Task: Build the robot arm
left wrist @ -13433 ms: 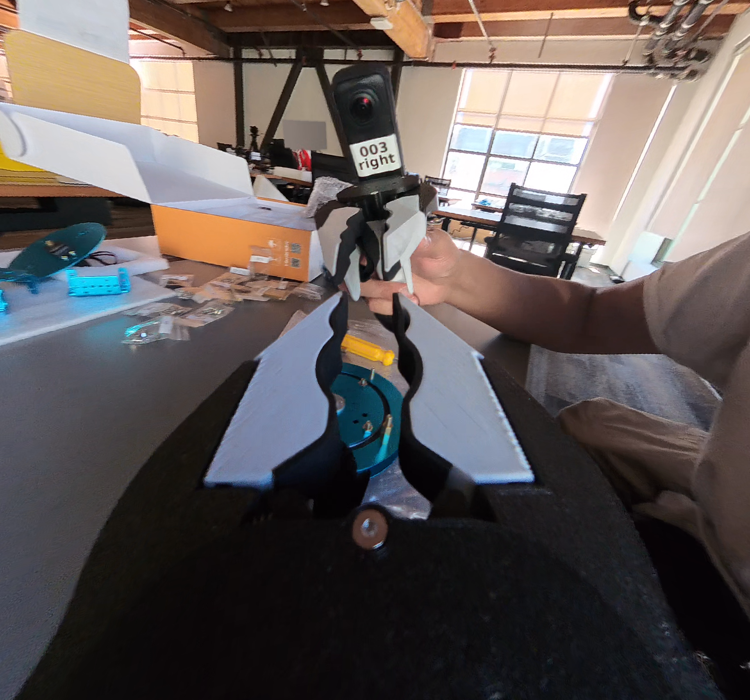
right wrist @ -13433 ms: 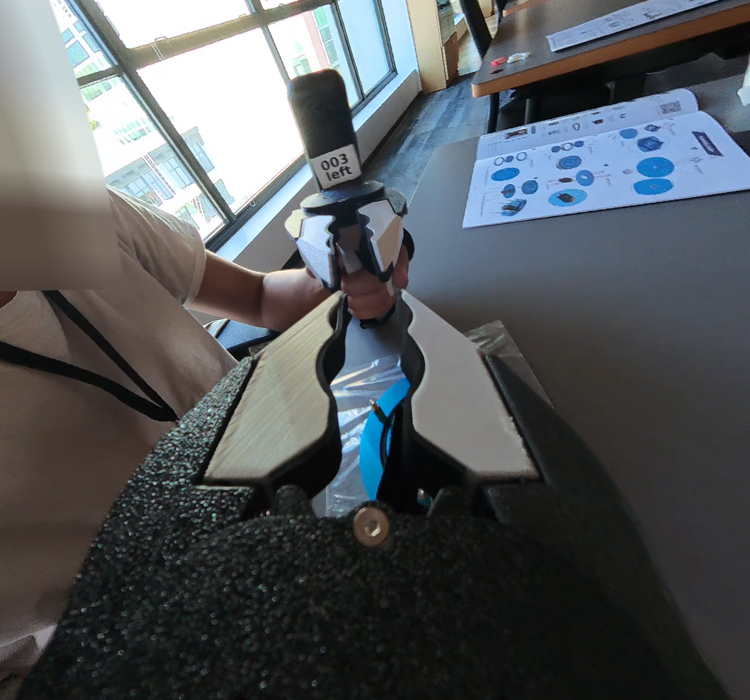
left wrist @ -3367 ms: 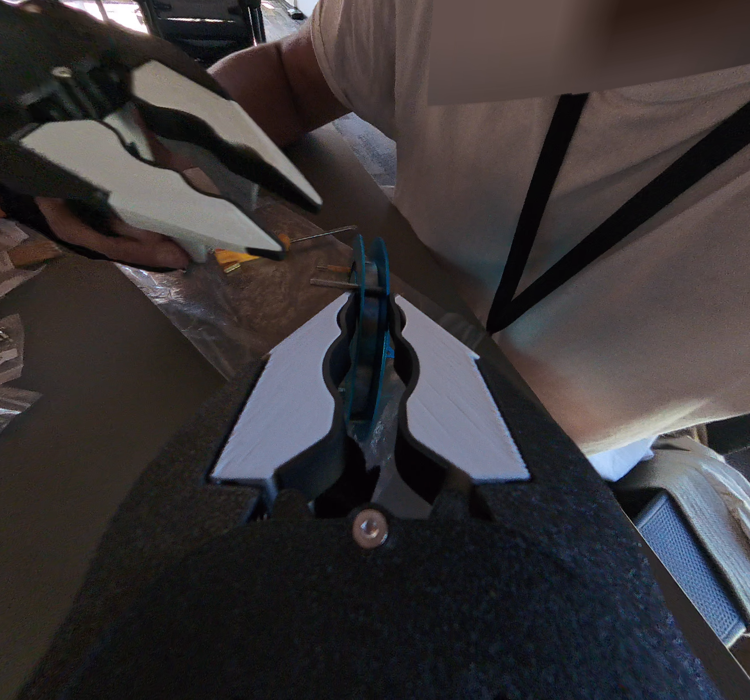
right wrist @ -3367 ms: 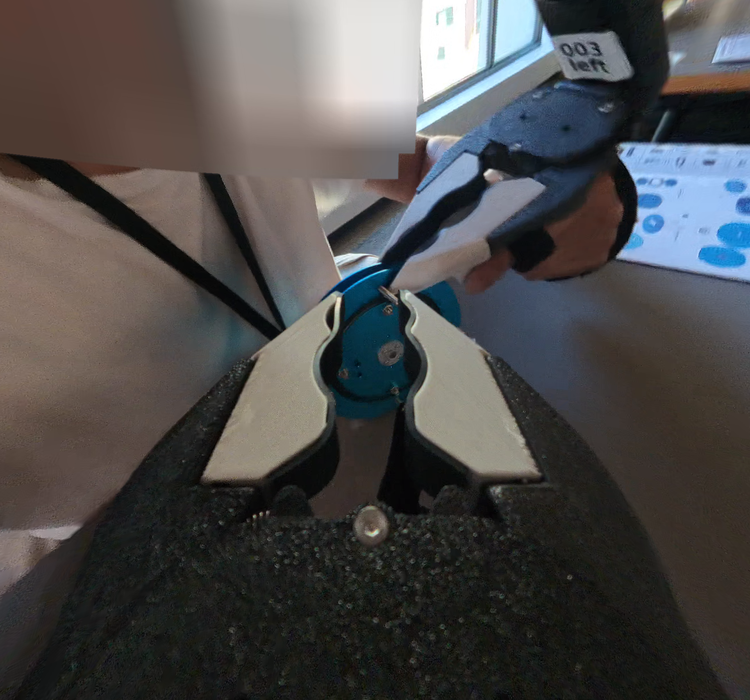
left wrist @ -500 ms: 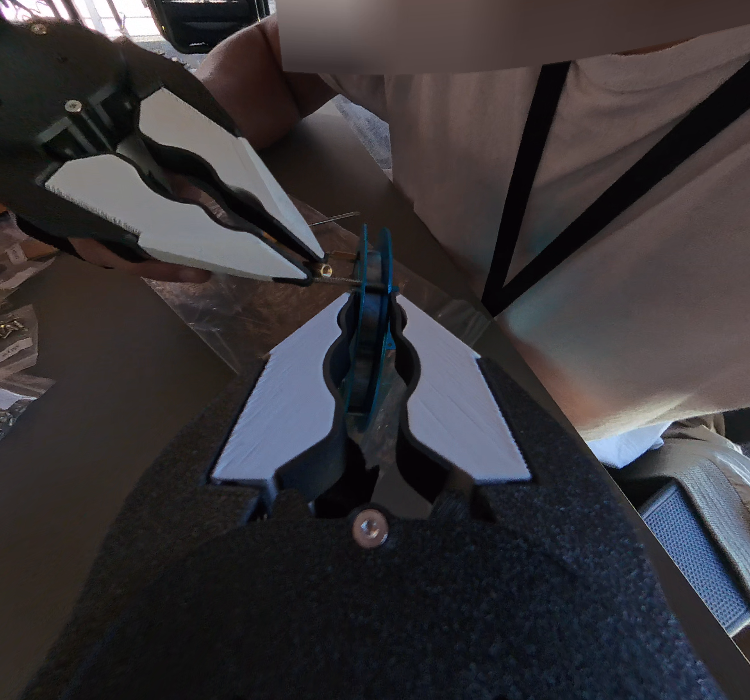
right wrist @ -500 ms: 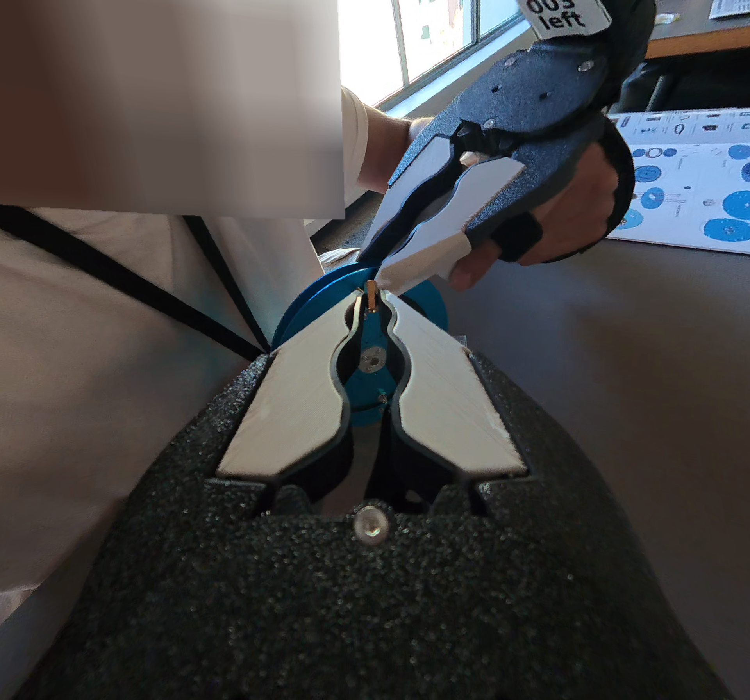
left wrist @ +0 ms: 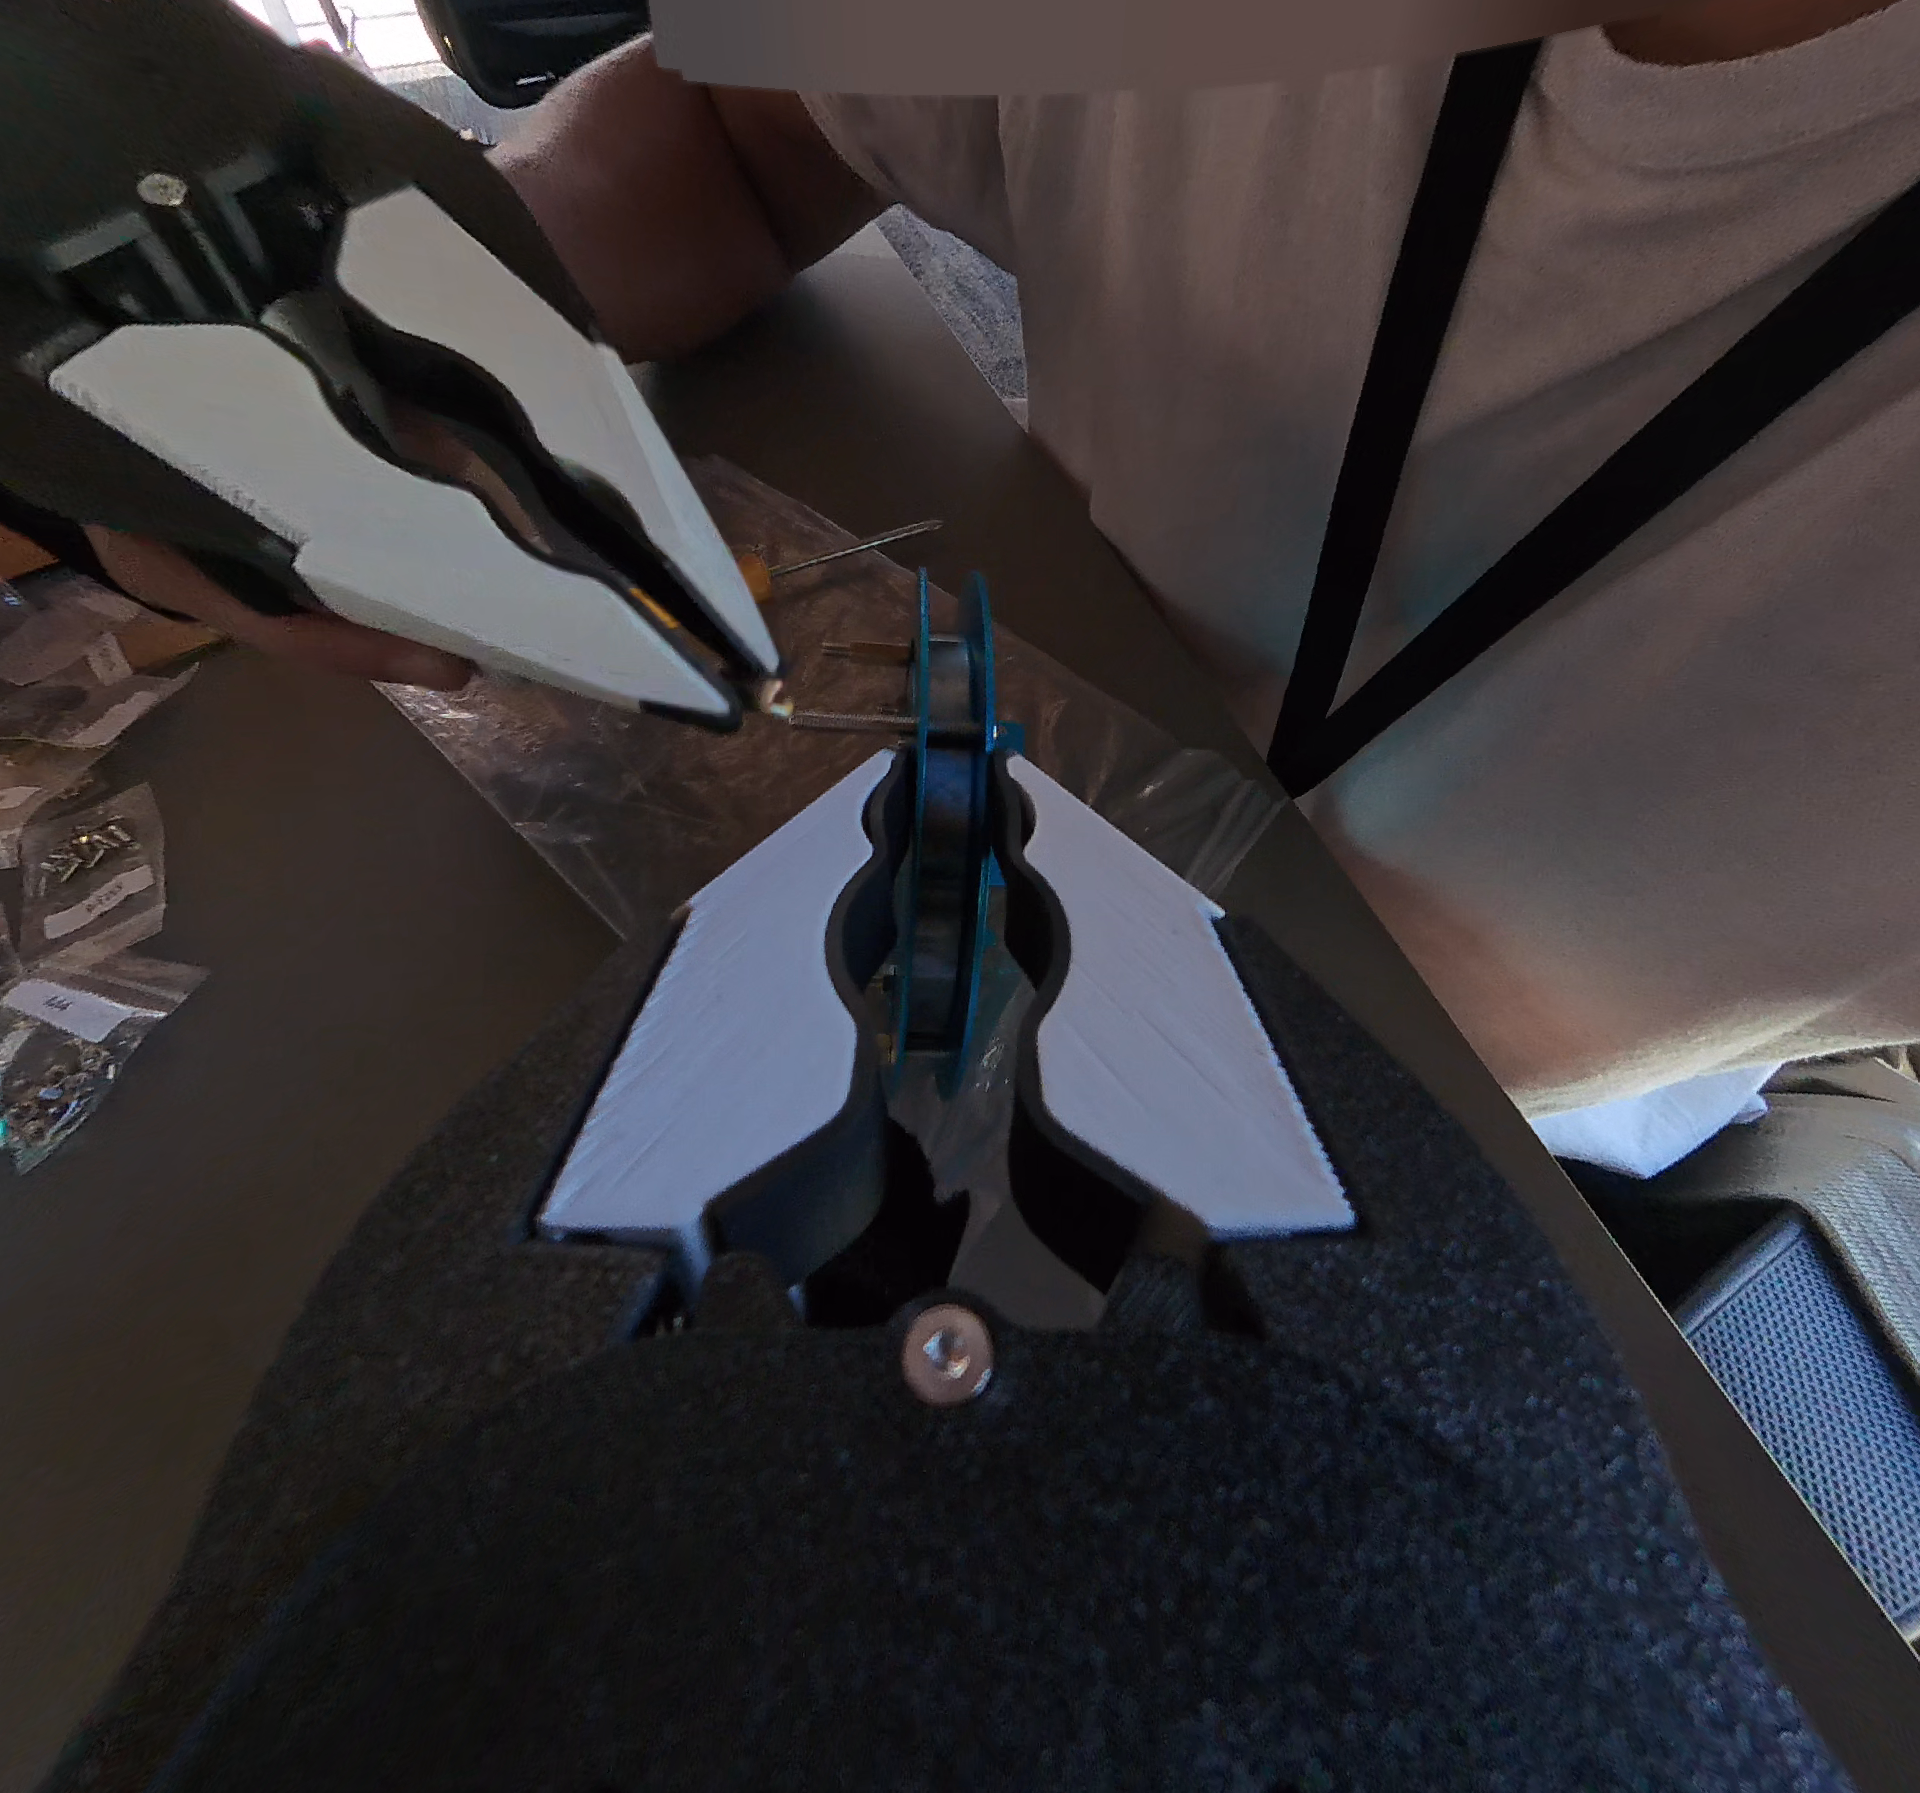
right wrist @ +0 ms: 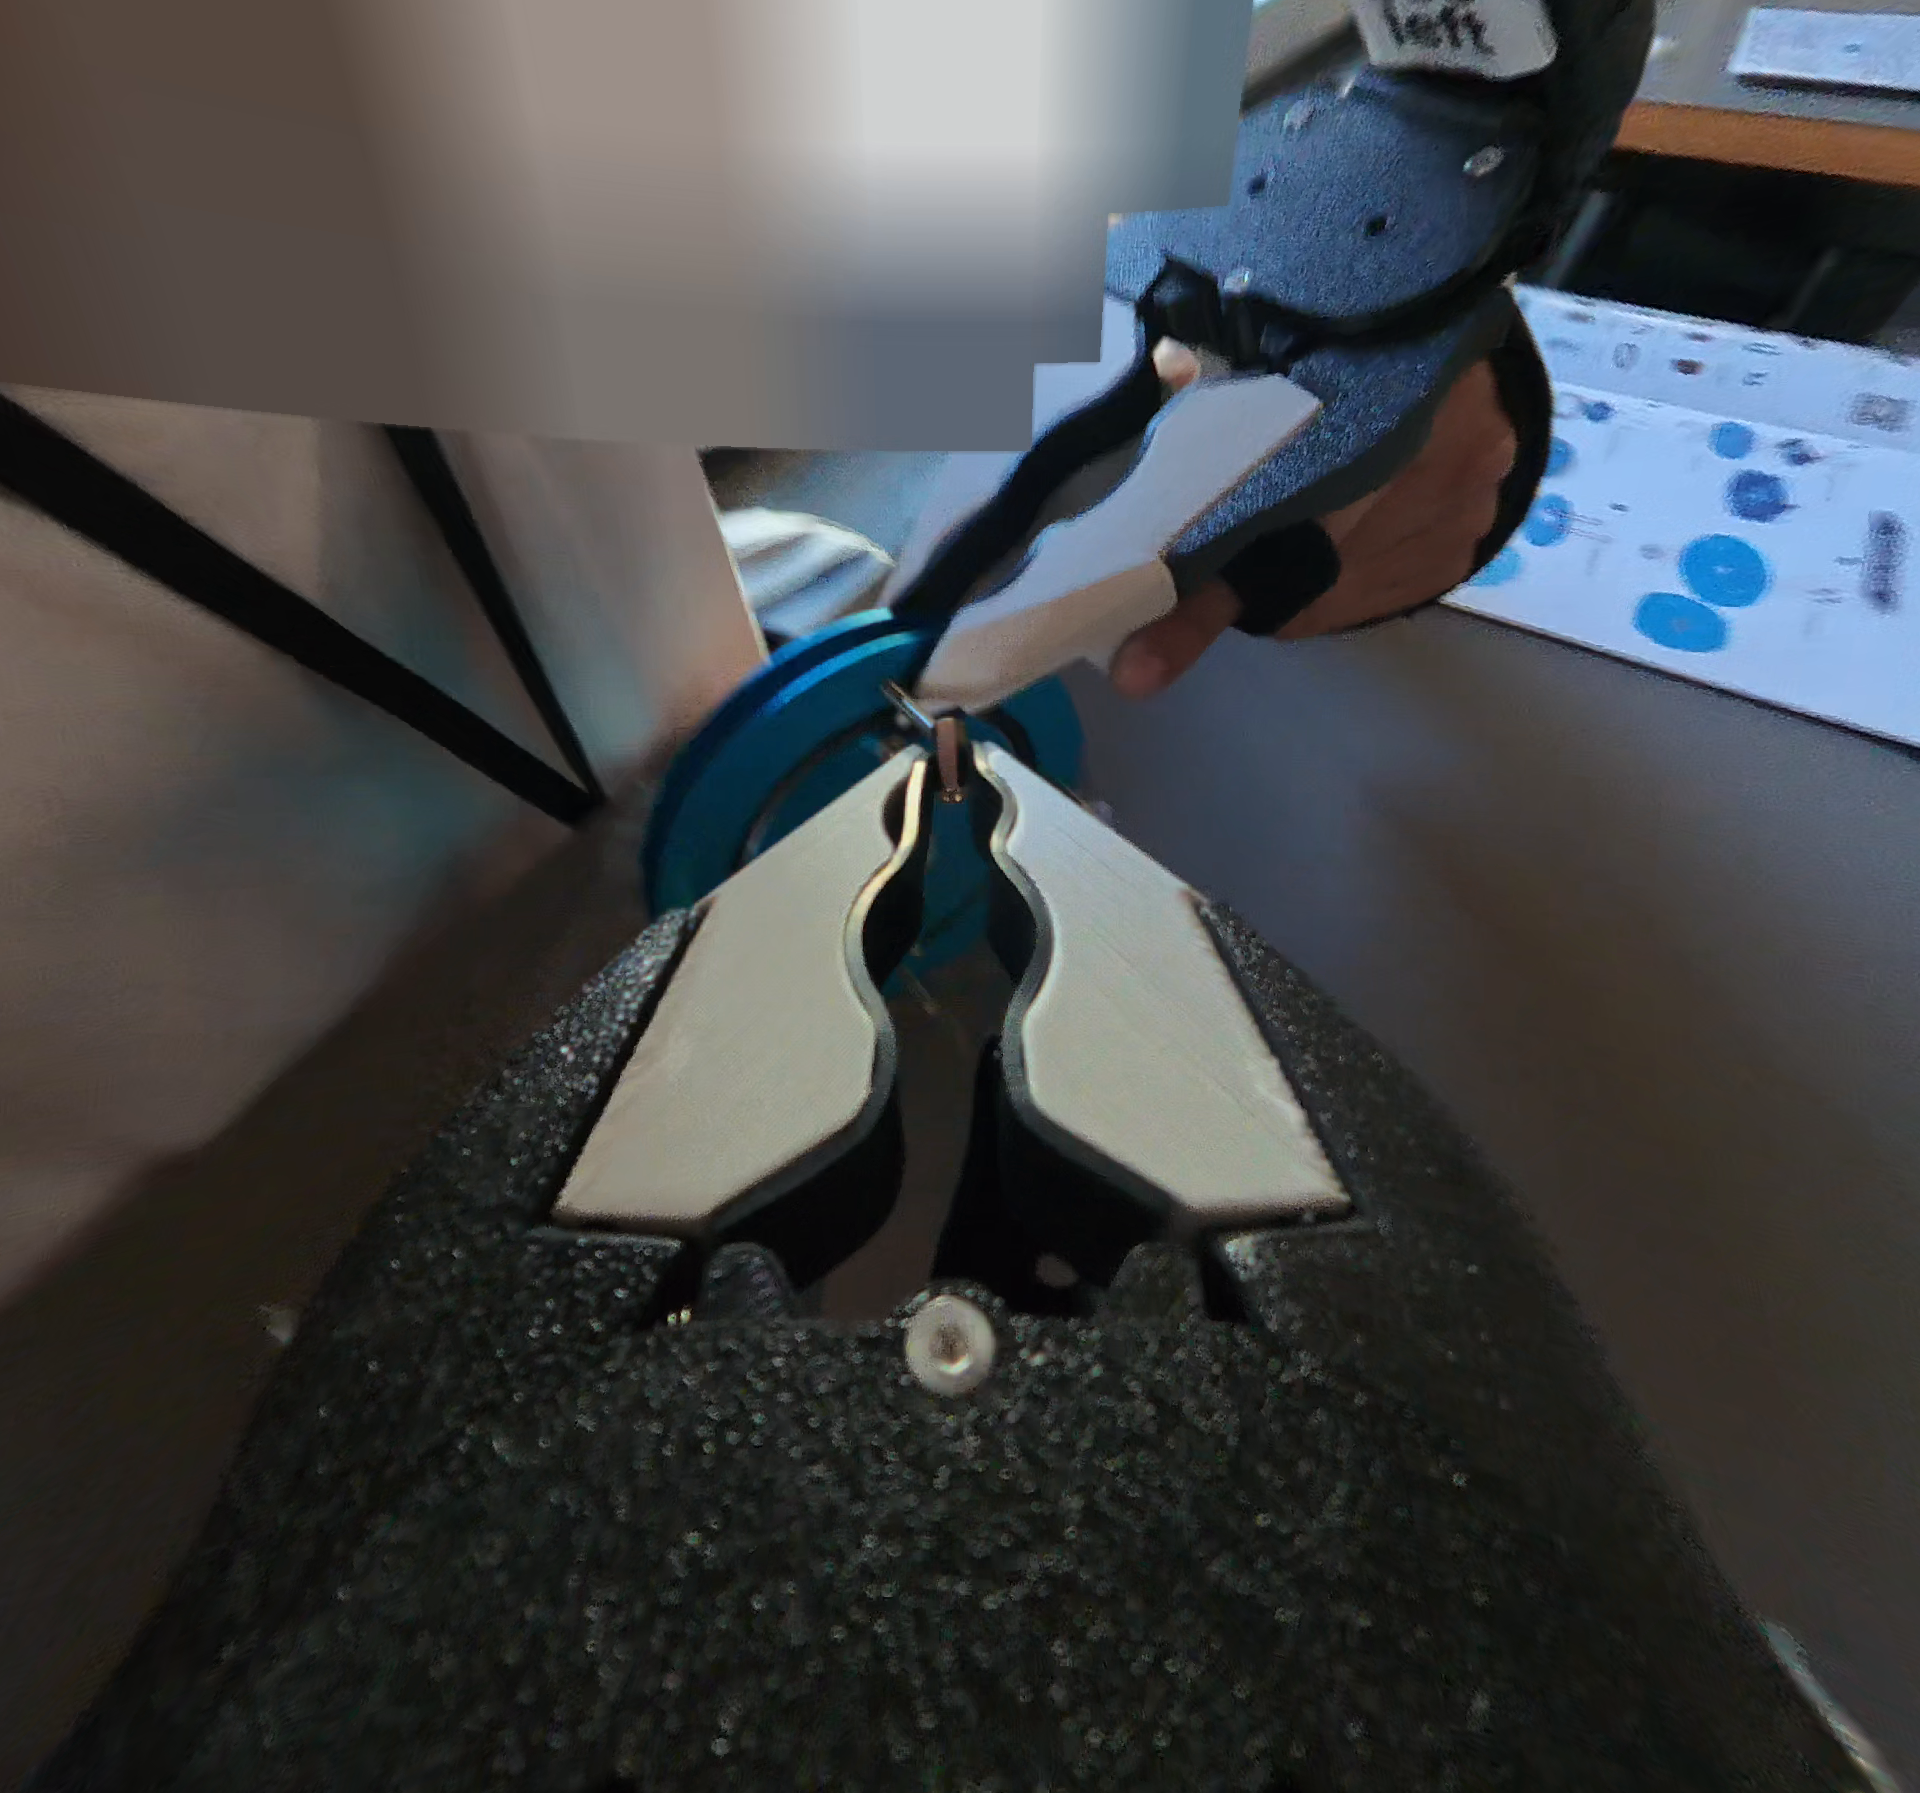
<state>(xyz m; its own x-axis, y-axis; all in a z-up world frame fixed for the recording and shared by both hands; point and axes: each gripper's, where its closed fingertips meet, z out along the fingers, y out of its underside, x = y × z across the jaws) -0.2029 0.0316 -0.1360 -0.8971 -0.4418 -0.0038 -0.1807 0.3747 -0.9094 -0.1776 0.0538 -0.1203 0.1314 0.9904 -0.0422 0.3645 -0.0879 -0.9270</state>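
My left gripper (left wrist: 948,756) is clamped on a blue double-disc wheel (left wrist: 940,870), held edge-on above a clear plastic bag (left wrist: 644,787) at the bench (left wrist: 312,964) edge nearest my body. My right gripper (right wrist: 945,756) pinches a small brass standoff (right wrist: 948,756) just beside the wheel's long screw (left wrist: 847,720).

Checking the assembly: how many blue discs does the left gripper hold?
2, edge-on and parallel in the left gripper: one blue disc faces the right gripper, which pinches a small brass part; the other faces the person's shirt.
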